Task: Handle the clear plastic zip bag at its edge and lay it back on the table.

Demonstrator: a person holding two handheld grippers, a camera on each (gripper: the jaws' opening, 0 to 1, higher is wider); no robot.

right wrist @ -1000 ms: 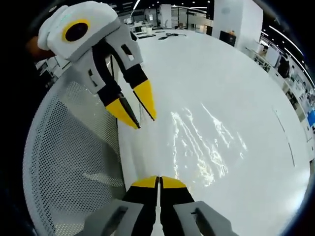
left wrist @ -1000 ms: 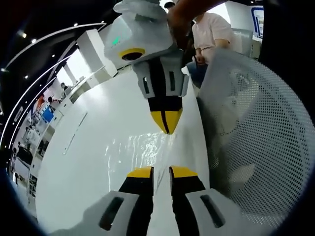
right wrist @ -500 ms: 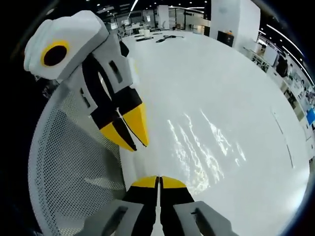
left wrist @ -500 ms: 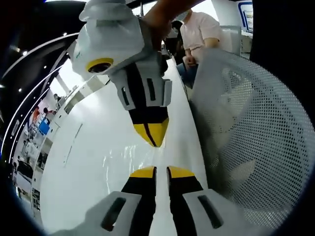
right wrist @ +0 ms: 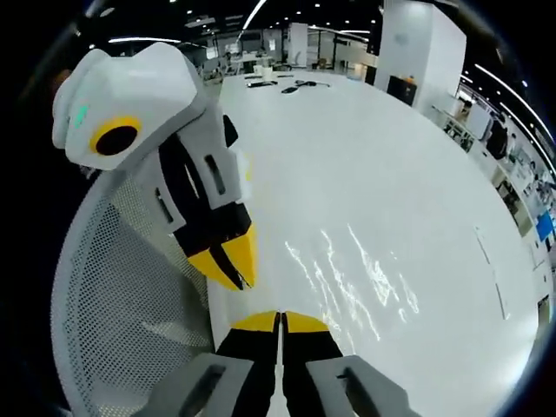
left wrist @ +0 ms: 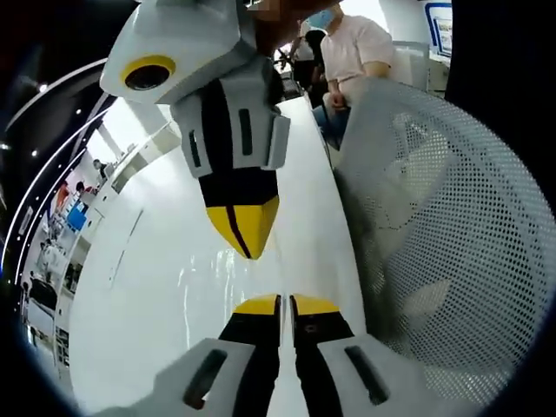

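The clear plastic zip bag (left wrist: 207,280) lies crumpled on the white table (left wrist: 169,195), showing mostly as glints. In the left gripper view my left gripper (left wrist: 285,304) is shut at the bag's near edge, which seems pinched between its yellow tips. The right gripper (left wrist: 249,252) comes down from above, its tips together just beyond mine. In the right gripper view the bag (right wrist: 352,276) spreads right of my right gripper (right wrist: 280,320), shut at the bag's edge. The left gripper (right wrist: 236,280) points down beside it, tips closed, a short way from mine.
A white mesh chair back (left wrist: 434,217) stands close against the table's edge, also seen as the mesh chair (right wrist: 122,304). A seated person (left wrist: 356,52) is at the table's far end. Small dark items (right wrist: 287,84) lie far across the table (right wrist: 365,148).
My left gripper's jaws have gone from slightly apart to shut. The two grippers have drawn closer together over the bag's edge. The right gripper has stayed shut.
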